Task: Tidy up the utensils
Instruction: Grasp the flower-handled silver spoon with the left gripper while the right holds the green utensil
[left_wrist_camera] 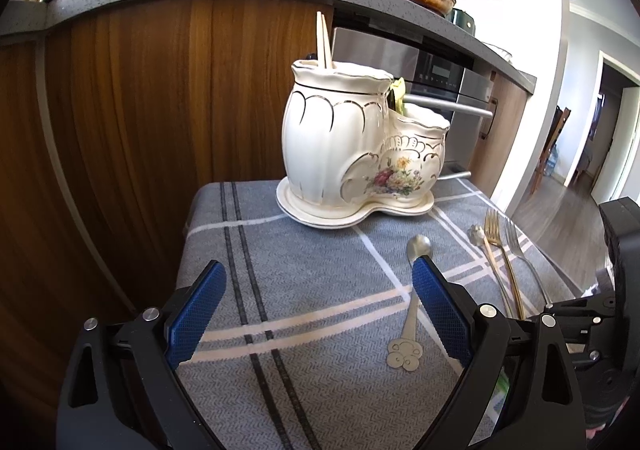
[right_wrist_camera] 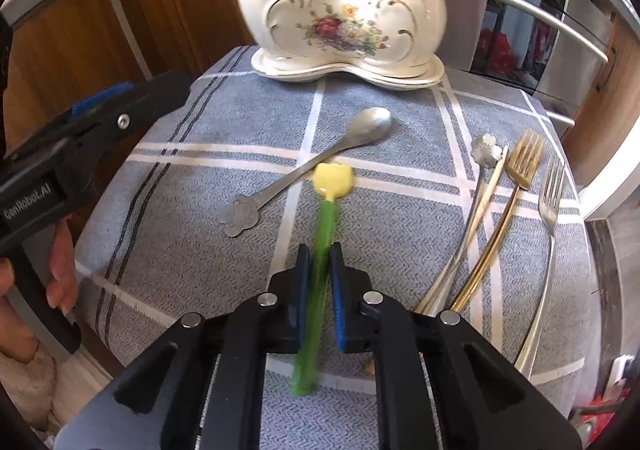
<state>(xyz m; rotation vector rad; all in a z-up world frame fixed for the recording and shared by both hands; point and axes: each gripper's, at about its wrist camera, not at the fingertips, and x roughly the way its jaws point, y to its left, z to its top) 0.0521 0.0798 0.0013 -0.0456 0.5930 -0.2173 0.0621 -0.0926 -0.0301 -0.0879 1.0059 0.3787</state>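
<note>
A cream floral ceramic utensil holder (left_wrist_camera: 352, 145) with two pots stands at the back of the grey checked cloth (left_wrist_camera: 304, 290); chopsticks (left_wrist_camera: 323, 39) stick out of its tall pot. It also shows in the right wrist view (right_wrist_camera: 344, 9). My right gripper (right_wrist_camera: 320, 254) is shut on the green handle of a yellow-headed utensil (right_wrist_camera: 326, 209), held above the cloth. My left gripper (left_wrist_camera: 320, 282) is open and empty over the cloth, its right finger above a silver spoon (left_wrist_camera: 412, 314). The silver spoon (right_wrist_camera: 320, 161) lies in the middle.
On the cloth's right lie a flower-ended silver spoon (right_wrist_camera: 472, 201), a pale chopstick (right_wrist_camera: 486, 193), a gold fork (right_wrist_camera: 516, 185) and a silver fork (right_wrist_camera: 548, 234). A wooden cabinet (left_wrist_camera: 160, 109) and an oven (left_wrist_camera: 444, 89) stand behind. The left gripper body (right_wrist_camera: 60, 153) shows at left.
</note>
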